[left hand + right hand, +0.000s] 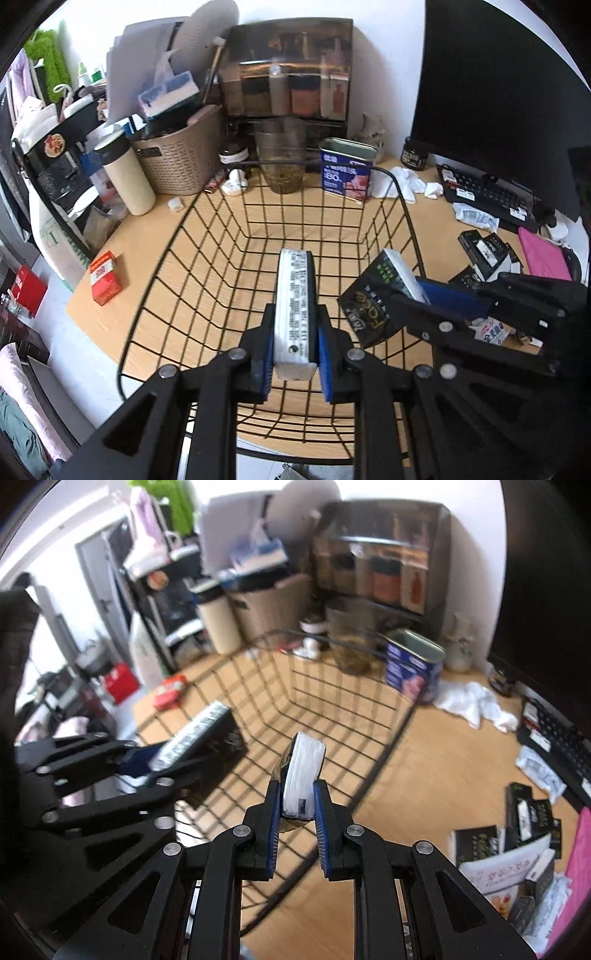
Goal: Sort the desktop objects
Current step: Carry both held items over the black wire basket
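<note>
Tissue packs sit clamped in both tongs above the black wire basket (207,236), which holds nothing on its floor. One black-and-white pack (295,306) stands edge-up between the closed pads of the left gripper (295,363); the other black pack (301,775) is pinched in the right gripper (297,821) over the basket's right rim. Behind, a blue tin (345,168) stands open, and a beige woven bin (181,155) is crammed with clutter.
</note>
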### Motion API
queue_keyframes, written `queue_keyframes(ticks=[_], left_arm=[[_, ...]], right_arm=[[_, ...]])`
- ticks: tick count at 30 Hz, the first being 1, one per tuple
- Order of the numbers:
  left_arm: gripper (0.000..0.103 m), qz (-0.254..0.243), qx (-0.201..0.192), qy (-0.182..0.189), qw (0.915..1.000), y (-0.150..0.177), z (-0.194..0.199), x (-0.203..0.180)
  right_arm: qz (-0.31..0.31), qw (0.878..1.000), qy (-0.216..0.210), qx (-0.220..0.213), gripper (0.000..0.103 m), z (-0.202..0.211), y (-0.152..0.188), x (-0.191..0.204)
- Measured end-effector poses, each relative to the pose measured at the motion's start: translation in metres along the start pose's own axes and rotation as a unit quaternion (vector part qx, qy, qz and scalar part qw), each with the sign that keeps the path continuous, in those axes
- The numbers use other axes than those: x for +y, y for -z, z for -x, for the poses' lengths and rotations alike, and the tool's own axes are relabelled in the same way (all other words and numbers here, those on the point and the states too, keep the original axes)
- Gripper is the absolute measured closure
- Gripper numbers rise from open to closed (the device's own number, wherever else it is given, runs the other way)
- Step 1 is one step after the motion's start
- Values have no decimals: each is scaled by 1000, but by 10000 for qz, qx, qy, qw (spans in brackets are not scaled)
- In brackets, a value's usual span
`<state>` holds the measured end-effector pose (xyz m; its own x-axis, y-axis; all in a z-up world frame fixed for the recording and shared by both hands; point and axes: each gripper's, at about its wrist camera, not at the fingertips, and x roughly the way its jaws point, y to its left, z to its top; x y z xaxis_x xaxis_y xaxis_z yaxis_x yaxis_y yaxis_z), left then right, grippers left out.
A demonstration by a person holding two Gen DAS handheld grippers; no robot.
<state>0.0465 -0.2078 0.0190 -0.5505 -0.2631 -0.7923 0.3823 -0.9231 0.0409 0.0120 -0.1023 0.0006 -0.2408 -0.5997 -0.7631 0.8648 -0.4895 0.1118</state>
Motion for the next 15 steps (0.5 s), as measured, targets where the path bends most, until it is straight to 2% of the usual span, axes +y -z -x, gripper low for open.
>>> queue_keyframes(ticks=[3, 7, 15], left_arm=[[83, -40, 25, -9, 10000, -1, -3, -5], [83, -101, 59, -22, 9999, 0, -6, -12], [83, -131, 194, -120, 9997, -1, -19, -15]], right_arm=[[-50, 10000, -13, 7, 86, 2, 3, -12], [1, 9993, 378, 2, 86, 10, 9, -18], [-198, 9992, 345, 22, 86, 24, 22, -41]])
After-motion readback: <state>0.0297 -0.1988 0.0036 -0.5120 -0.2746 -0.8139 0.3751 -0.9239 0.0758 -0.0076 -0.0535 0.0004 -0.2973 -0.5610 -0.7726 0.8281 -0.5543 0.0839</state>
